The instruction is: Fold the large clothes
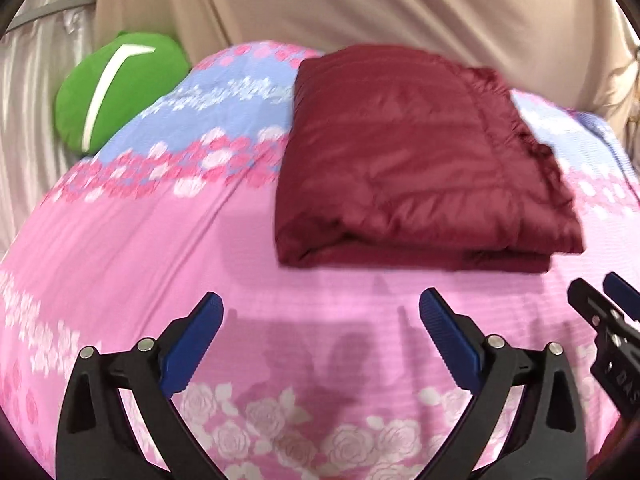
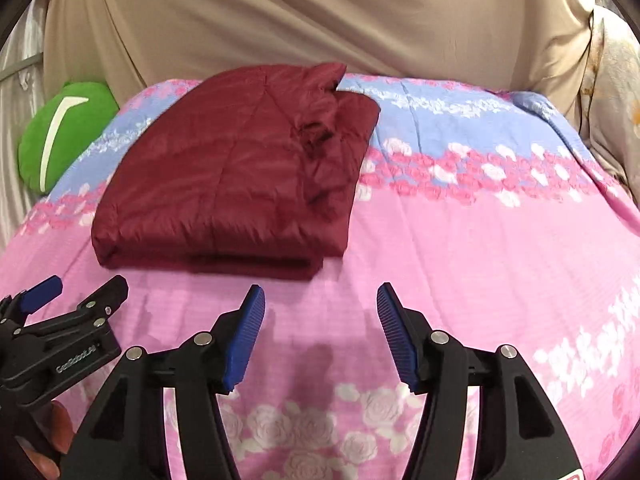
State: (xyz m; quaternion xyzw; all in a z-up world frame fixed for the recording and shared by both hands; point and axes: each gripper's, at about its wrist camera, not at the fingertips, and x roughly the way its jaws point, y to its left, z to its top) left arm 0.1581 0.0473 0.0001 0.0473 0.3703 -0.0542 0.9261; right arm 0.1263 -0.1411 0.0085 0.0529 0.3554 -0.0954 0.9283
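A maroon jacket [image 1: 420,160] was seen folded into a thick, roughly rectangular bundle and laid on a bed [image 1: 160,240] covered by a pink and blue floral sheet. In the left wrist view the jacket lay at about one o'clock from the left gripper [image 1: 320,340], apart from it, with bare pink sheet between them; its folded edge faced the camera and a ruffled seam ran down its right side. The left gripper's blue-padded fingers [image 1: 200,344] were spread wide and nothing was held between them. At three o'clock in that view the tip of the right gripper [image 1: 612,312] was seen just beside the left one. In the right wrist view the jacket [image 2: 232,168] lay at about eleven o'clock from the right gripper [image 2: 320,336], again apart from it, with a crumpled fold showing near its upper right corner. The right gripper's fingers [image 2: 244,340] were likewise held wide apart and empty. At nine o'clock in that view the left gripper [image 2: 72,304] was seen, with part of a hand [image 2: 44,440] below it. A green cushion [image 1: 116,92] with a white stripe was seen at the far left edge of the bed, well apart from the jacket, and a beige curtain [image 2: 300,12] hung behind the bed.
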